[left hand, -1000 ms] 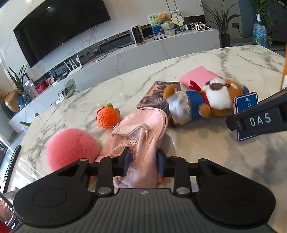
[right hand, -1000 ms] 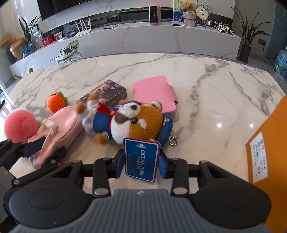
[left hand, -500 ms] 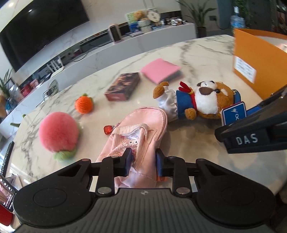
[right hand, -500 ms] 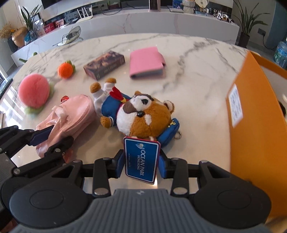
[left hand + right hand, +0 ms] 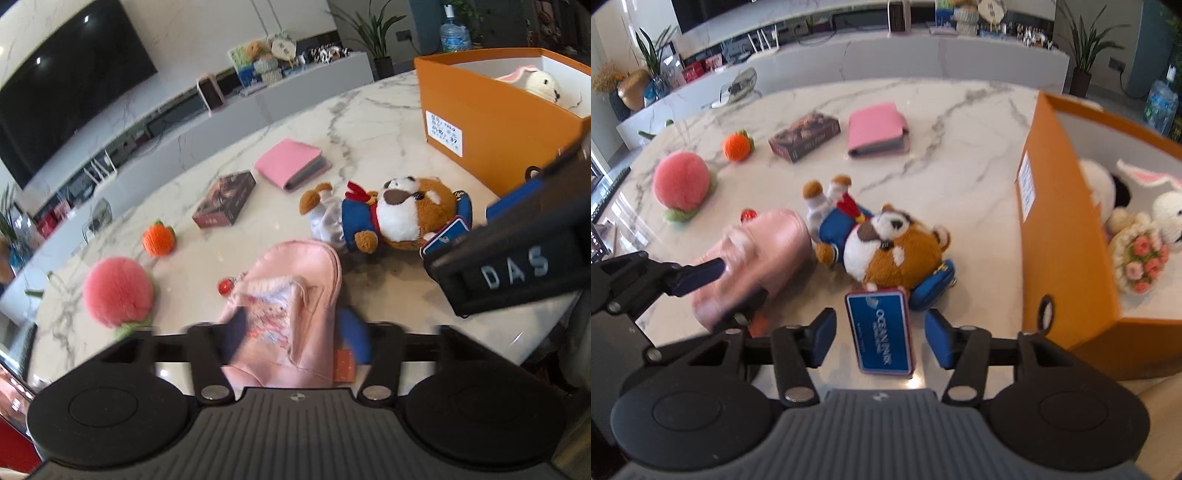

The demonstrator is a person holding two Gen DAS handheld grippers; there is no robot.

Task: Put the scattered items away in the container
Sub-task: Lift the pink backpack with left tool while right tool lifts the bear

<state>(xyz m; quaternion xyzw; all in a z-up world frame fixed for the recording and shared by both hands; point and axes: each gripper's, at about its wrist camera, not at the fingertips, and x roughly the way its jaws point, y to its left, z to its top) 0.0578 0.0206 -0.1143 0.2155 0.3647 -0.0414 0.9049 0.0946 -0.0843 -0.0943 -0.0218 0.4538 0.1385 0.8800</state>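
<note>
Both sets of fingers have parted within the last half second: the right gripper now stands wide of the blue tag, and the left gripper loosely straddles the pink pouch. Plush raccoon lies beside the orange box, outside it. Neither item appears delivered.

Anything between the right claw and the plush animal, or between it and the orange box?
Nothing visible does. The plush animal has its blue tag lying between the open fingers of the right claw, and only bare marble table separates it from the orange box, whose wall must be cleared.
</note>
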